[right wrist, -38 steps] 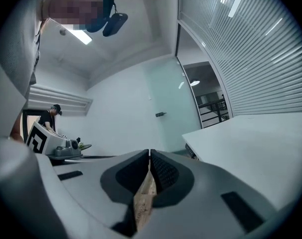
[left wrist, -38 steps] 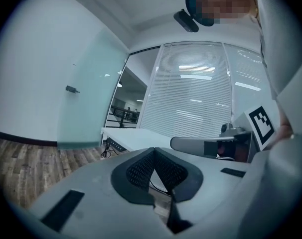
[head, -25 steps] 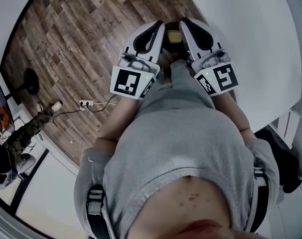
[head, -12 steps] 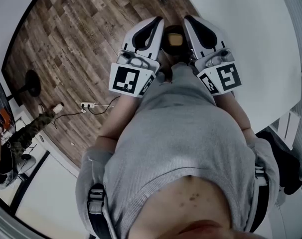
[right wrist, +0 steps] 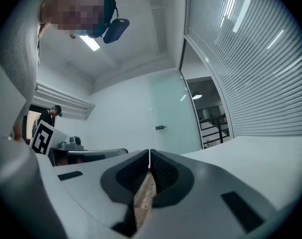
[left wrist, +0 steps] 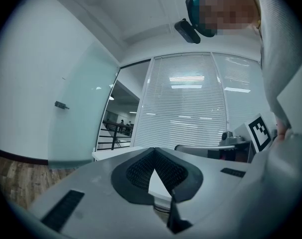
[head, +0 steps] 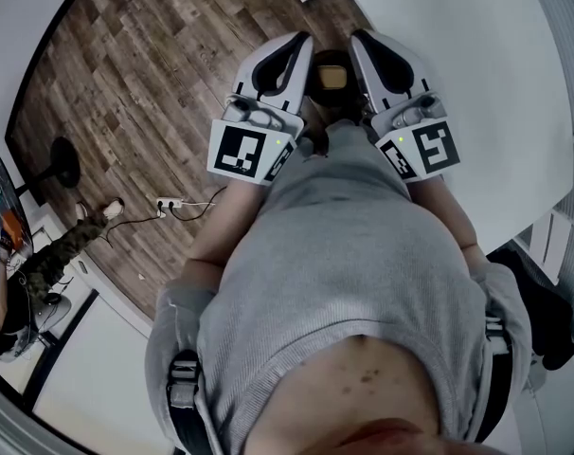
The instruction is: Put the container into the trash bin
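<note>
Though mostly hidden, tan, dark-rimmed object (head: 331,76)

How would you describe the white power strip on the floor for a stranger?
Start on the brown wooden floor, left of the person's grey top. Near the floor's lower edge lies the power strip, trailing a thin dark cable. It is small, white and oblong; the stand base further left is round and black.

Your left tool (left wrist: 153,152), right tool (right wrist: 149,153): smooth matt pale plastic shells, black ribbed pads; your sweater (head: 344,273): grey ribbed knit cloth; floor (head: 154,64): matt wood-grain planks; worktop (head: 476,93): smooth plain white; glass panel (left wrist: 86,108): frosted.
</note>
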Demonstrator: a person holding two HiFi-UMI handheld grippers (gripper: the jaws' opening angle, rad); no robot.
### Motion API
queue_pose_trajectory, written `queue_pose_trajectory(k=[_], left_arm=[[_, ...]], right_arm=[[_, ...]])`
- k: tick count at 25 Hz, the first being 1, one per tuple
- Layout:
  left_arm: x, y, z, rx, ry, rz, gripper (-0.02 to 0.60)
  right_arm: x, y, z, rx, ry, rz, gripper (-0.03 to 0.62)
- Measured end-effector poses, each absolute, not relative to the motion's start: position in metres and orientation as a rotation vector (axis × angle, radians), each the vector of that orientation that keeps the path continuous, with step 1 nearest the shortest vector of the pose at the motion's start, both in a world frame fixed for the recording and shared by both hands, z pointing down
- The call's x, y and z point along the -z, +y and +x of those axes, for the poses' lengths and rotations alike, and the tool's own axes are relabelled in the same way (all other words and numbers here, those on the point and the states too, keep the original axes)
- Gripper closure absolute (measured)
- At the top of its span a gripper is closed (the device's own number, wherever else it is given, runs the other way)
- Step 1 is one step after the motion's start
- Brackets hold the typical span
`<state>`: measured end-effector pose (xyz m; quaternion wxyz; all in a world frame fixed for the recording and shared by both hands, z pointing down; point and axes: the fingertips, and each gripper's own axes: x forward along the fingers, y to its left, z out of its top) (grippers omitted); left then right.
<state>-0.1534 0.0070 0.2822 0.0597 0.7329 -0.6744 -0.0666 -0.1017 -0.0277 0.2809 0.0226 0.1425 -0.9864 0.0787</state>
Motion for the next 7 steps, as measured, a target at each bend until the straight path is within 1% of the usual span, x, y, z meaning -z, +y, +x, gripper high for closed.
queue_pose_trajectory(k=[7], left_arm=[[-0.2831,-0.0022,-0.1509,0.198,-2.033,2.216,0.572]], right_arm=[[-0.281,-0.0376,-0.0992,-0.244,-3.053,0.441,0.523]])
